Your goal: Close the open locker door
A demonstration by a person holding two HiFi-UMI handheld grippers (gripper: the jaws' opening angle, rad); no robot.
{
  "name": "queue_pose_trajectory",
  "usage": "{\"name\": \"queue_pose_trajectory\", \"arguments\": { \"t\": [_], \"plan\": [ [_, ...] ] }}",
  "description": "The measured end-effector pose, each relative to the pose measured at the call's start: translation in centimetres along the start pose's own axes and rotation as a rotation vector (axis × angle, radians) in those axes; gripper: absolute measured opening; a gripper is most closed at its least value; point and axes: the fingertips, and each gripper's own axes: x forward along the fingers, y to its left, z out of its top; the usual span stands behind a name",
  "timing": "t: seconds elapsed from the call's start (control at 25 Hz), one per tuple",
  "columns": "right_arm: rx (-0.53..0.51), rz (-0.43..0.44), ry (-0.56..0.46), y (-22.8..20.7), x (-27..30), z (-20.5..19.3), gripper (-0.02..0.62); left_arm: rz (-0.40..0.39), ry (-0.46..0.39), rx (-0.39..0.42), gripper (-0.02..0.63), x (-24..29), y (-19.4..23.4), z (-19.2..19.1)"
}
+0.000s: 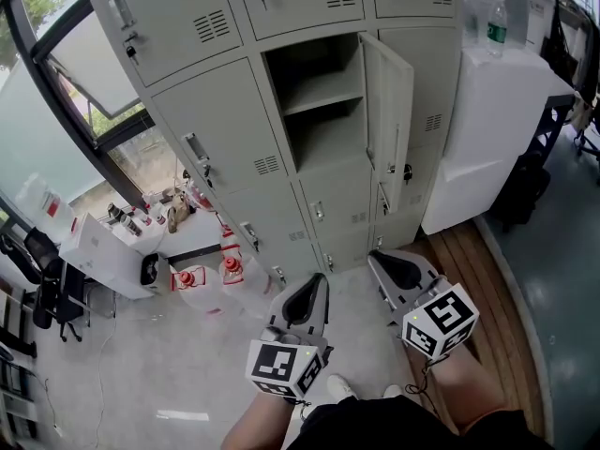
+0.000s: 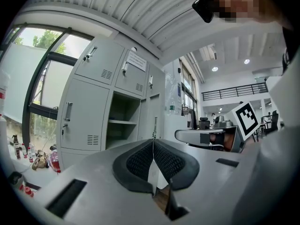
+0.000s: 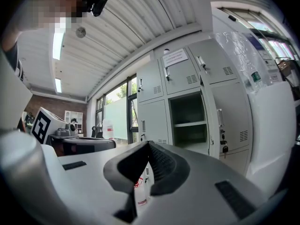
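Hanging upright at twelve o'clock from the right tool (image 1: pixel 382 261), well apart, the open locker door (image 1: pixel 389 111) juts out at the right edge of its compartment (image 1: pixel 314 68). That tool is nearer than the left tool (image 1: pixel 314 289); both are pinched shut on nothing.

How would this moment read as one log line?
locker door: open, untouched | left gripper: shut, empty | right gripper: shut, empty
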Motion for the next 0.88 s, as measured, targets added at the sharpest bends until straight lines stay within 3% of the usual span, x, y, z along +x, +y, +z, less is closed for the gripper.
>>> {"name": "queue_pose_trajectory", "arguments": {
  "t": [0.52,0.88],
  "plan": [
    [-0.011,-0.058,-0.015,1.4,5.2,0.5,0.052,-0.066,-0.006,-0.004,0.018,0.2,4.9,0.1],
    [-0.001,-0.052,-0.010,2.3,8.0,0.3,0.052,-0.066,-0.008,-0.010,0.018,0.0,7.2,0.2]
  ]
}}
